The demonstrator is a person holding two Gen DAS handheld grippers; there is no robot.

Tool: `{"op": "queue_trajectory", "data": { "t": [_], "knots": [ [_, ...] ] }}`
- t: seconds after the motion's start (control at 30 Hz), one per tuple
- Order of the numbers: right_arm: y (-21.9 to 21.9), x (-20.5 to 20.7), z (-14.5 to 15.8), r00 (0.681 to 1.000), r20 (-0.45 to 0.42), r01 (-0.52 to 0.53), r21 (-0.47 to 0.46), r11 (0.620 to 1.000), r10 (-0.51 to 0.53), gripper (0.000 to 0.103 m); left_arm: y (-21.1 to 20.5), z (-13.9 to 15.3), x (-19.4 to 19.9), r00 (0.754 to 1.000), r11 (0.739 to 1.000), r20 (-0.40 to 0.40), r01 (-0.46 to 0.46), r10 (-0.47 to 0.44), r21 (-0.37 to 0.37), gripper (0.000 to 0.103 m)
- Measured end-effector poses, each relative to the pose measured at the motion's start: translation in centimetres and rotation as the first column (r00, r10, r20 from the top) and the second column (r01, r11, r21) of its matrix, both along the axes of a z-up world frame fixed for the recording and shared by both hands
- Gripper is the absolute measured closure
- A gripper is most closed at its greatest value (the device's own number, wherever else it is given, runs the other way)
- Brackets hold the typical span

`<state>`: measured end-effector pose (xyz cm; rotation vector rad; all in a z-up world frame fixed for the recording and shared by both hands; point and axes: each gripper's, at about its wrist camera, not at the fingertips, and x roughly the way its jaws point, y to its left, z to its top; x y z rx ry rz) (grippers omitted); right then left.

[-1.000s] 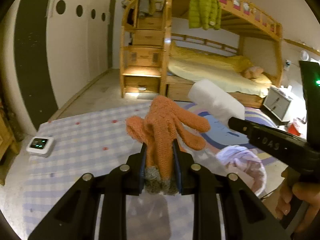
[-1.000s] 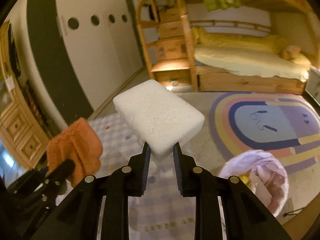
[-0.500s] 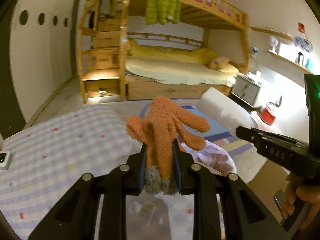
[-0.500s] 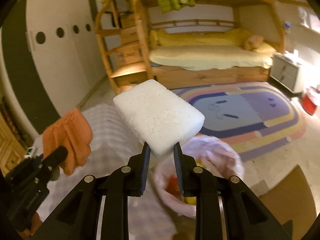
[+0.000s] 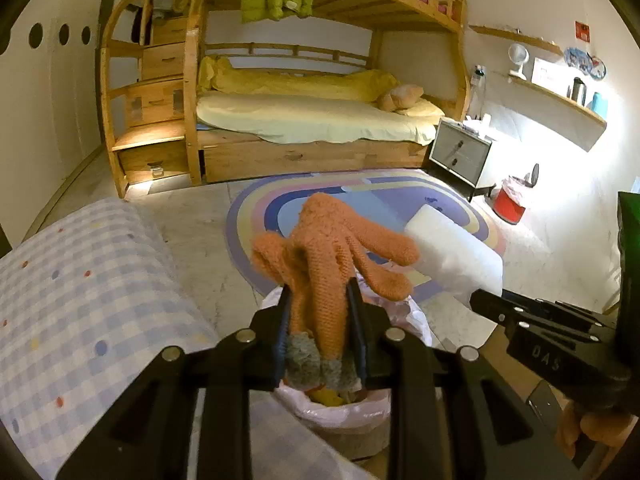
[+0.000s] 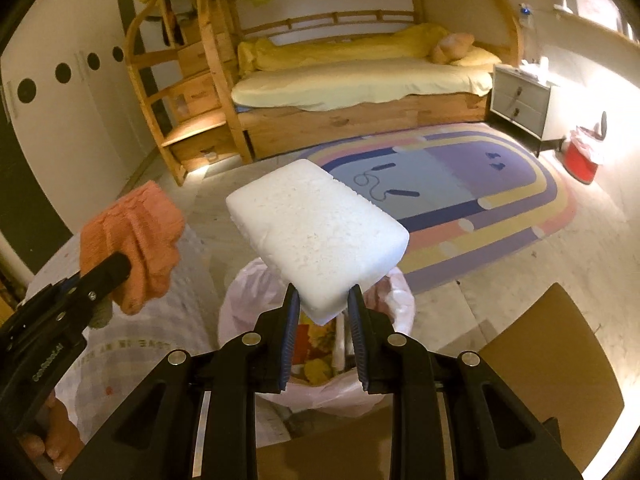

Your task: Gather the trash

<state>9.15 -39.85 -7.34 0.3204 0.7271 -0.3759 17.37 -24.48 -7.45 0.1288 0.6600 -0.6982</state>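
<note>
While my left claw (image 5: 320,312) pinches the orange glove (image 5: 332,248) and my right claw (image 6: 322,312) the white foam block (image 6: 316,232) above the lined bin (image 6: 240,296), releasing off-centre could bounce either onto the floor

Both wrist views overlook one lined bin (image 5: 344,416) closely.
</note>
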Motion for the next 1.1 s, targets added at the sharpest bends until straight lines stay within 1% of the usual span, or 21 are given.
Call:
{"op": "queue_trajectory", "data": {
  "t": [0.03, 0.1, 0.13, 0.17, 0.23, 0.27, 0.3, 0.4, 0.53, 0.63, 0.73, 0.8, 0.87, 0.93, 0.97, 1.0, 1.1],
  "knots": [
    [-0.1, 0.1, -0.2, 1.000, -0.002, 0.001, 0.001, 1.000, -0.001, 0.077, -0.5, -0.3, 0.1, 1.000, 1.000, -0.002, 0.000, 0.000, 0.007, 0.078],
    [-0.7, 0.7, -0.6, 1.000, -0.011, 0.002, 0.002, 1.000, -0.002, 0.074, -1.3, -0.8, 0.5, 1.000, 1.000, -0.015, 0.002, -0.002, 0.018, 0.072],
    [-1.0, 1.2, -1.0, 1.000, -0.023, 0.001, 0.002, 1.000, -0.001, 0.073, -1.5, -0.8, 0.6, 1.000, 1.000, -0.017, 0.001, -0.001, 0.022, 0.062],
    [-1.1, 1.3, -1.2, 1.000, -0.031, -0.001, 0.005, 1.000, 0.002, 0.072, -1.6, -0.9, 0.6, 1.000, 1.000, -0.012, -0.006, 0.007, 0.025, 0.045],
    [-1.6, 1.9, -1.7, 0.999, -0.035, -0.011, 0.032, 0.999, 0.012, 0.067, -1.4, -0.8, 0.6, 1.000, 1.000, 0.003, -0.020, 0.020, 0.015, 0.036],
    [-1.7, 1.8, -1.9, 0.999, -0.035, -0.010, 0.040, 0.999, 0.011, 0.062, -1.2, -0.8, 0.6, 1.000, 1.000, 0.002, -0.019, 0.019, 0.012, 0.035],
    [-1.7, 1.7, -2.0, 0.999, -0.035, -0.004, 0.042, 0.999, 0.006, 0.059, -1.0, -0.7, 0.7, 1.000, 1.000, 0.003, -0.023, 0.023, 0.011, 0.035],
    [-1.5, 0.8, -2.2, 1.000, -0.025, 0.002, 0.069, 0.998, -0.001, 0.059, 0.0, -0.2, 0.9, 0.998, 0.998, 0.004, -0.055, 0.055, 0.008, 0.034],
    [-1.1, -0.4, -1.5, 1.000, 0.000, 0.005, 0.090, 0.996, -0.005, 0.059, 2.4, 0.6, 1.1, 0.994, 0.993, -0.026, -0.110, 0.109, -0.029, 0.035],
    [-0.2, -1.4, -0.4, 1.000, 0.022, -0.012, 0.094, 0.995, 0.010, 0.059, 4.2, 1.4, 0.5, 0.990, 0.990, -0.011, -0.141, 0.140, -0.032, 0.034],
    [1.1, -2.6, 1.0, 0.998, 0.049, -0.040, 0.094, 0.995, 0.036, 0.057, 6.0, 2.2, -0.5, 0.988, 0.988, 0.008, -0.152, 0.153, -0.037, 0.034],
    [2.4, -3.4, 2.2, 0.995, 0.071, -0.079, 0.092, 0.993, 0.072, 0.052, 7.1, 2.8, -1.3, 0.987, 0.987, 0.027, -0.157, 0.158, -0.041, 0.034],
    [3.4, -4.0, 3.2, 0.991, 0.084, -0.111, 0.088, 0.990, 0.103, 0.044, 8.7, 3.6, -2.4, 0.983, 0.984, 0.058, -0.172, 0.174, -0.037, 0.030],
    [5.0, -4.9, 4.5, 0.983, 0.102, -0.163, 0.076, 0.984, 0.155, 0.030, 10.4, 4.4, -3.9, 0.975, 0.979, 0.088, -0.205, 0.206, -0.022, 0.028],
    [5.9, -5.4, 5.3, 0.978, 0.109, -0.187, 0.063, 0.980, 0.179, 0.026, 11.2, 4.7, -4.7, 0.971, 0.975, 0.092, -0.221, 0.221, -0.007, 0.026],
    [6.4, -5.6, 5.6, 0.976, 0.111, -0.197, 0.054, 0.979, 0.190, 0.017, 12.1, 4.9, -5.5, 0.969, 0.973, 0.091, -0.231, 0.230, 0.001, 0.025],
    [8.7, -6.8, 7.4, 0.966, 0.122, -0.230, -0.004, 0.973, 0.229, 0.013, 14.5, 5.7, -8.0, 0.963, 0.966, 0.084, -0.257, 0.256, 0.006, 0.015]
  ]
}}
